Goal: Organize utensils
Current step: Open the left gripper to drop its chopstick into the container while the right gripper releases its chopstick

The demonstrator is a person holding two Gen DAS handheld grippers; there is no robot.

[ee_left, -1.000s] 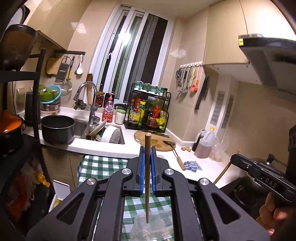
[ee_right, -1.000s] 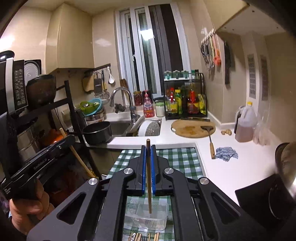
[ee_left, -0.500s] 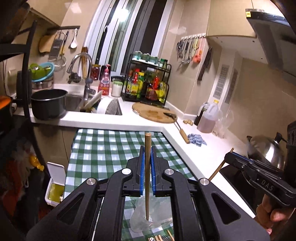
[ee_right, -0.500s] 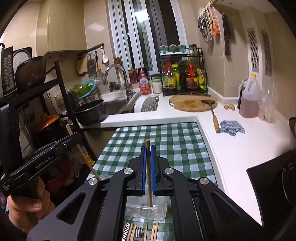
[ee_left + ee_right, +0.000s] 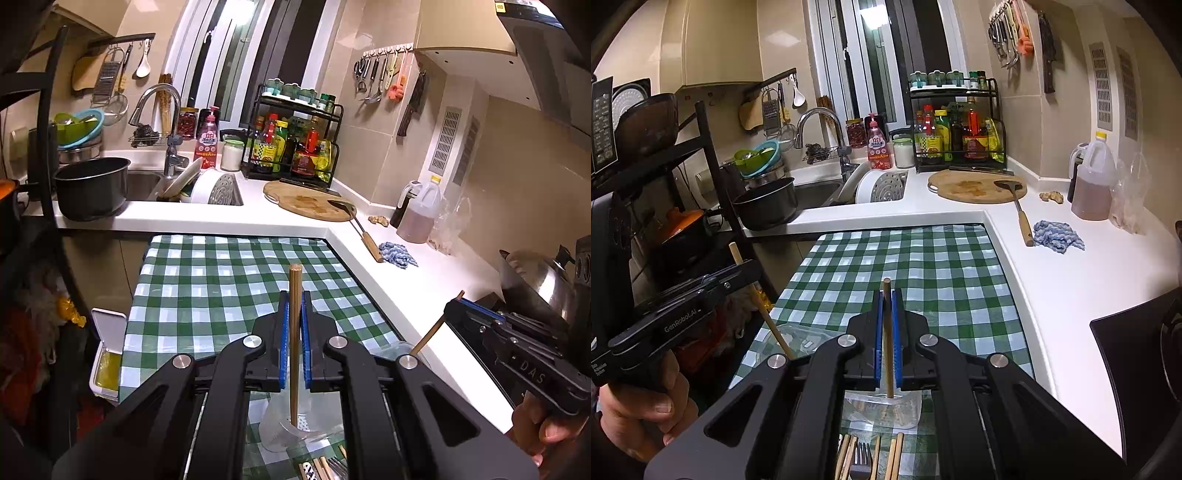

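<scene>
Each tool [image 5: 294,321] [image 5: 886,314] pinches one slim, upright, brown wooden chopstick [image 5: 294,332] [image 5: 887,332].

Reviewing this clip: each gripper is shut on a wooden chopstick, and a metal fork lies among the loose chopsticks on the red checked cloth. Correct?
Not quite: the checked cloth is green and white, not red, as the right wrist view shows. The rest stands: the left gripper and right gripper are each shut on a wooden chopstick, and a metal fork lies among loose chopsticks.
</scene>
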